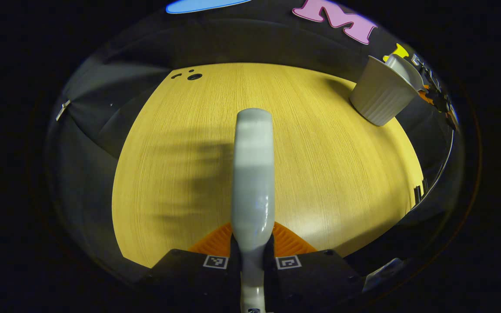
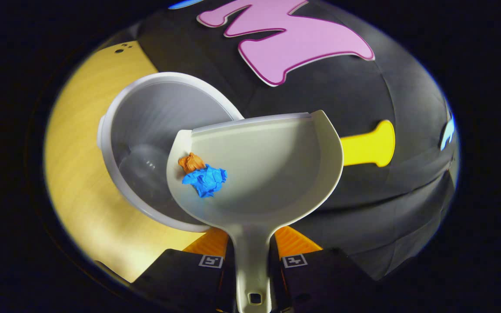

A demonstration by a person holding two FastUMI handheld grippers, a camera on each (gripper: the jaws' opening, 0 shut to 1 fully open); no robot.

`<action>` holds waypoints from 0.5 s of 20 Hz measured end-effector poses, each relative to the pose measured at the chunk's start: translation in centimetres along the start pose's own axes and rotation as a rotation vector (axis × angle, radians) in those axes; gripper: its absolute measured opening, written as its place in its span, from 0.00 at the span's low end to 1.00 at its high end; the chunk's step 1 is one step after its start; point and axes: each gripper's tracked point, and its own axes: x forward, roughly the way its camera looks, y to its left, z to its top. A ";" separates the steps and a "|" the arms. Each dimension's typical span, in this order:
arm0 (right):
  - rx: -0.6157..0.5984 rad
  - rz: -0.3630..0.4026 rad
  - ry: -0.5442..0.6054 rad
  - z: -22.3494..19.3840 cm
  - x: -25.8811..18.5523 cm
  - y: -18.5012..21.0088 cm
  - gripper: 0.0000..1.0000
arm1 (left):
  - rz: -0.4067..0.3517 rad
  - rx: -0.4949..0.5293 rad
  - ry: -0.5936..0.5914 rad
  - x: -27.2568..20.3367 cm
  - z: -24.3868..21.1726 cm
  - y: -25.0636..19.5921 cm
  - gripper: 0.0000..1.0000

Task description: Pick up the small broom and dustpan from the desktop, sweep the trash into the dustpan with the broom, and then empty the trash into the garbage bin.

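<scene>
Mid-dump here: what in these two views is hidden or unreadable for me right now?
- Broom, left gripper view: seen end-on along its handle; the bristles are not visible, and motion blurs the tip.
- Bin floor, right gripper view: the tilted dustpan covers part of it.
- Trash: the blue wad overlaps the orange scrap, so any further bits are unclear.
- Bin, left gripper view: seen from the side near the edge, contents hidden by its wall.

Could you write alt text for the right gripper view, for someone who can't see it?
A claw holds a dustpan tilted over an open garbage bin, with blue and orange crumpled scraps sliding toward its lower edge.
</scene>
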 end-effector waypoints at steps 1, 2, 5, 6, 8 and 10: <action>-0.051 -0.019 -0.008 0.1 -0.2 0.0 0.35 | -0.002 0.000 0.001 0.1 0.2 0.0 0.27; -0.097 -0.035 -0.016 0.1 -0.3 -0.4 0.34 | -0.004 0.000 0.002 0.3 0.4 0.1 0.25; -0.211 -0.073 -0.024 -1.0 0.6 -1.6 0.38 | -0.002 0.014 -0.003 0.7 1.3 0.2 0.25; -0.255 -0.083 -0.027 -1.2 0.7 -1.9 0.34 | -0.004 0.018 -0.005 0.8 1.6 0.2 0.27; -0.318 -0.075 -0.034 -1.8 1.3 -2.9 0.34 | -0.005 0.020 -0.004 0.9 2.0 0.2 0.25; -0.350 -0.059 -0.019 -2.4 1.2 -2.9 0.34 | -0.005 0.023 -0.005 1.0 2.5 0.3 0.25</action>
